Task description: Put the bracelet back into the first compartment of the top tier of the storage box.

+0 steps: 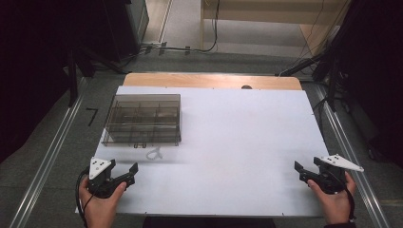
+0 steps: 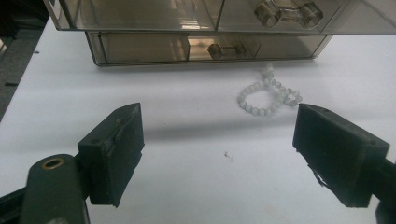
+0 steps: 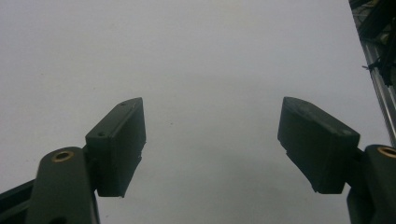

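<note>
both tools sit at the near edge of the table (image 1: 237, 142), one in each hand, and neither holds anything. largest thing on the white top is the smoky clear drawer box (image 1: 142, 119), standing at the far left, well ahead of the left tool (image 1: 124, 174). just in front of the box, on the bare table, lies a small bracelet of pale beads (image 2: 267, 95), curled in a loop with a short tail toward the box; in the left gripper view it lies ahead of the jaws and a little to their right, apart from both. left tool stands wide, nothing between its jaws. right tool (image 1: 304, 172) is wide as well, over plain white table at the right, well apart from everything. judging by this, the work is only at its start: the reach for the bracelet is not yet made. next move likely calls for the left tool to go forward and low, straddle the beads, and close gently so the loop doesn't slide away
</note>
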A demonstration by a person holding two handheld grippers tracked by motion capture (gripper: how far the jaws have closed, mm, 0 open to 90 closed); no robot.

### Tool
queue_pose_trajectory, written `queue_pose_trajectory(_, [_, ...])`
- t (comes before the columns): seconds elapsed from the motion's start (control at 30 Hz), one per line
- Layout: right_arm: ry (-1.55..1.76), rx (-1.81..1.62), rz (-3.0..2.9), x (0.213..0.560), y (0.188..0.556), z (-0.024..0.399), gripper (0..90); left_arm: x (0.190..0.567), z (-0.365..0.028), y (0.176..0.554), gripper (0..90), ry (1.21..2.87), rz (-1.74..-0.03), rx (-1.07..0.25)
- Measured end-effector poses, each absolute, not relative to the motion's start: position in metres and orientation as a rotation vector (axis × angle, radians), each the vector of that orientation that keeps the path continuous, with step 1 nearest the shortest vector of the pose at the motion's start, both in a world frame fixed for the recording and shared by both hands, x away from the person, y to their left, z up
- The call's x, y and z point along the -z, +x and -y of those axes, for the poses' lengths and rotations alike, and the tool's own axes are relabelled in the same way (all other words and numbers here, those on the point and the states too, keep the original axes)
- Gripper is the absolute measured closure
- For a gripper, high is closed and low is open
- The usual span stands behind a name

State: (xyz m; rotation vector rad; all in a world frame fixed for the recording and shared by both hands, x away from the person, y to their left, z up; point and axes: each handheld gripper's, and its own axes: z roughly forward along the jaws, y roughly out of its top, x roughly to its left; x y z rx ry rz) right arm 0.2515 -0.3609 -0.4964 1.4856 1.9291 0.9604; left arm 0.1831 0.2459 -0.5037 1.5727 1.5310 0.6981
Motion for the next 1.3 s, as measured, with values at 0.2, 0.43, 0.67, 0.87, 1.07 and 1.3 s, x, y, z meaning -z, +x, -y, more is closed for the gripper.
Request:
queue_pose_trajectory(0.2, [1.486,-0.961,-1.930,0.496,0.251,0.361,22.5,0.504,-0.245,0.183,16.9,1.573,-1.532,-0.699])
queue_pose_trajectory(0.43, [1.490,-0.960,-1.931,0.496,0.251,0.359,22.3,0.504,-0.241,0.185,17.0,1.581,-1.521,-0.698])
queue_pose_trajectory(0.67, [1.491,-0.959,-1.932,0.497,0.252,0.359,22.2,0.503,-0.238,0.187,17.2,1.593,-1.511,-0.690])
queue_pose_trajectory(0.87, [1.486,-0.960,-1.935,0.497,0.252,0.359,22.1,0.504,-0.235,0.189,17.5,1.601,-1.507,-0.682])
queue_pose_trajectory(1.07, [1.486,-0.957,-1.939,0.497,0.252,0.359,22.1,0.503,-0.233,0.189,17.6,1.606,-1.500,-0.679])
queue_pose_trajectory(1.3, [1.486,-0.956,-1.943,0.498,0.252,0.358,22.0,0.501,-0.230,0.190,17.8,1.604,-1.494,-0.683])
